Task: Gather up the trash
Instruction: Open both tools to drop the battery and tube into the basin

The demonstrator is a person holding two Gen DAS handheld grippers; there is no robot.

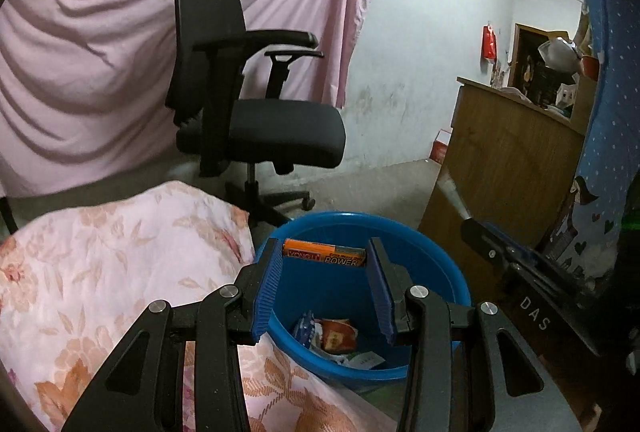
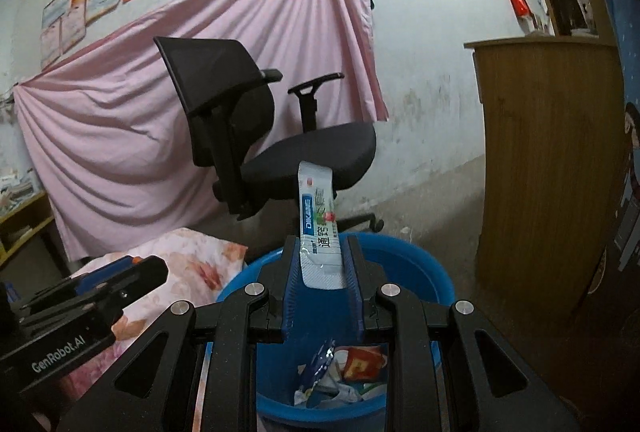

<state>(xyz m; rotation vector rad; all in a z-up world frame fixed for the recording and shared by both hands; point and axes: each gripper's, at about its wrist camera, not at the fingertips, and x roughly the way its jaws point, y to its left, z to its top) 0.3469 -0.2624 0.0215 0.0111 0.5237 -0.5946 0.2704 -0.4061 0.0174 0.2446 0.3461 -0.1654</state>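
Both grippers hang over a blue bucket (image 1: 448, 272) that stands on the floor beside a bed with a pink floral quilt (image 1: 120, 272). The left gripper (image 1: 325, 258) has its jaws set at a middling width, clamped on the two ends of an orange battery pack (image 1: 324, 257) that spans crosswise between the blue pads, right above the bucket's mouth. The right gripper (image 2: 322, 260) has its jaws drawn narrow on the lower end of a long white sachet (image 2: 320, 224), which stands upright out of the grip, its top edge curling over slightly. Down in the bucket lie crumpled wrappers (image 2: 340, 372): a blue one, a red and orange one, some white scraps. Behind the bucket a black office chair (image 1: 256, 100) faces right, with a pink sheet (image 1: 100, 52) draped on the white wall at its back. A wooden cabinet (image 2: 548, 160) stands to the right, near the bucket.
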